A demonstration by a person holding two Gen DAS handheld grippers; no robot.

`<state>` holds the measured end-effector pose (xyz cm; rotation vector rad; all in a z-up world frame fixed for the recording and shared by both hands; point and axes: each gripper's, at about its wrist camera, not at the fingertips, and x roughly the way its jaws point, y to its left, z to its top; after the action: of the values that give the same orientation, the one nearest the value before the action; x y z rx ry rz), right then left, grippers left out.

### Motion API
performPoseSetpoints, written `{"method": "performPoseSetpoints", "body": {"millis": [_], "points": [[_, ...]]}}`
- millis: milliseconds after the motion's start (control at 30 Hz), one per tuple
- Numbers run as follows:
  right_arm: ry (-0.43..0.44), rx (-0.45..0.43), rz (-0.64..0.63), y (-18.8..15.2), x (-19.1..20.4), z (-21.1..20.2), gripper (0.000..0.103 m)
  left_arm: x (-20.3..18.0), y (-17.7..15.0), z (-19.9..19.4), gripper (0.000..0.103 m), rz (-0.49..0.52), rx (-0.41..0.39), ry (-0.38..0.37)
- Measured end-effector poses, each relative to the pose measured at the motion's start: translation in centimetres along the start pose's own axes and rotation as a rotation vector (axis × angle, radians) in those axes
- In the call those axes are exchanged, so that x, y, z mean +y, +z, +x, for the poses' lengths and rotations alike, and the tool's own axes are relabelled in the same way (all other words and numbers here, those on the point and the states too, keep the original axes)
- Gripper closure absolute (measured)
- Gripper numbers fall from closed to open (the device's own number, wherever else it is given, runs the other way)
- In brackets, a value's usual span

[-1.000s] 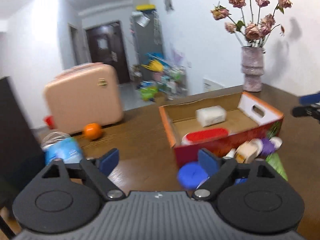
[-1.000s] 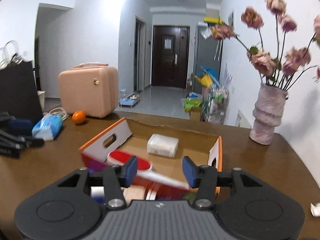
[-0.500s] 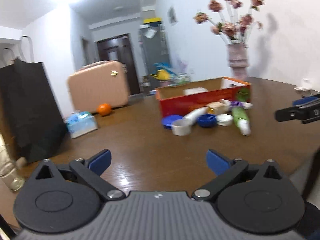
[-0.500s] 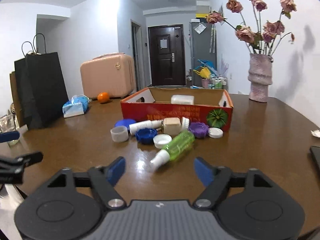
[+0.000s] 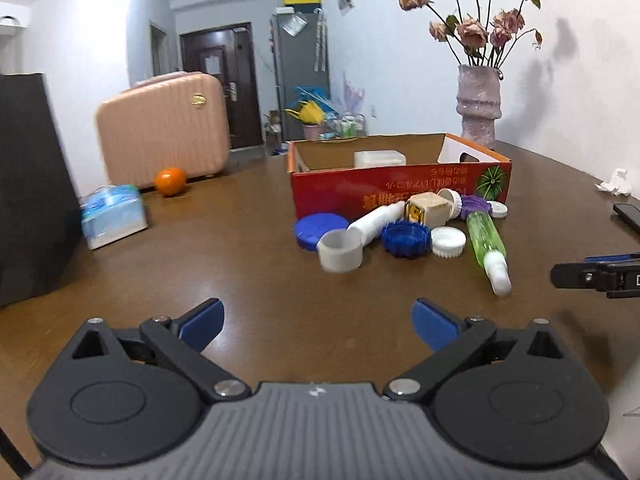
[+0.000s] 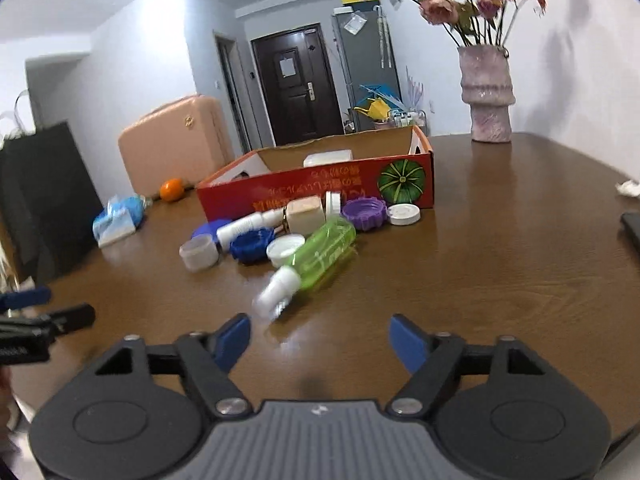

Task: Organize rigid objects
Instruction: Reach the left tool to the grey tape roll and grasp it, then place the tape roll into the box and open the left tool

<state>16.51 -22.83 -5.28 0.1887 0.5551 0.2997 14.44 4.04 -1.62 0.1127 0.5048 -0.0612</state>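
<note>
A red cardboard box (image 5: 400, 190) (image 6: 320, 192) stands on the brown table with a white block (image 5: 379, 158) inside. In front of it lie a green spray bottle (image 5: 486, 240) (image 6: 320, 254), a white tube (image 5: 376, 220), a beige cube (image 5: 426, 208), a grey cup (image 5: 339, 250) (image 6: 199, 254), blue lids (image 5: 405, 238) (image 6: 252, 245), a purple lid (image 6: 364, 213) and white caps (image 5: 448, 242) (image 6: 404, 214). My left gripper (image 5: 318, 322) is open and empty, short of the pile. My right gripper (image 6: 320, 338) is open and empty, just short of the green bottle's white cap.
A pink vase of dried roses (image 5: 478, 108) (image 6: 486, 96) stands behind the box. A tissue pack (image 5: 112, 216), an orange (image 5: 170, 182), a pink suitcase (image 5: 164, 132) and a black bag (image 5: 28, 184) are at the left. A phone (image 5: 628, 216) and crumpled tissue (image 5: 614, 184) lie at the right.
Both grippers pulled back from the box and opened wide over the last second. Since half a second ago both have moved nearer to the pile again.
</note>
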Motion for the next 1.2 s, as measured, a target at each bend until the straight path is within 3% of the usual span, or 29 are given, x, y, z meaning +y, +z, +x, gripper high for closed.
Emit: {"method": "performPoseSetpoints", "body": {"millis": [100,233,333,500,633,867,1200], "points": [[0.007,-0.002,0.01,1.7,0.2,2.8,0.034,-0.2,1.7,4.0,0.006,0.036,0.053,-0.008],[0.007,-0.002,-0.064,4.1,1.9,6.2,0.044,0.0,3.6,9.0,0.017,0.021,0.102,-0.036],[0.027,-0.007,-0.139,5.7,3.4,8.9,0.058,0.1,4.5,12.1,0.025,0.011,0.15,-0.055],[0.009,0.089,-0.284,6.6,4.8,12.7,0.058,0.5,4.7,14.9,0.043,-0.004,0.207,-0.118],[0.018,0.144,-0.314,6.4,4.7,14.0,0.059,0.4,4.5,15.2,0.058,0.008,0.193,-0.133],[0.033,0.163,-0.295,6.5,4.1,14.9,0.063,0.0,4.3,13.5,0.059,0.02,0.168,-0.127],[0.053,-0.052,-0.226,5.4,1.9,10.9,0.063,-0.2,3.1,7.8,0.059,-0.041,0.14,-0.083]]}}
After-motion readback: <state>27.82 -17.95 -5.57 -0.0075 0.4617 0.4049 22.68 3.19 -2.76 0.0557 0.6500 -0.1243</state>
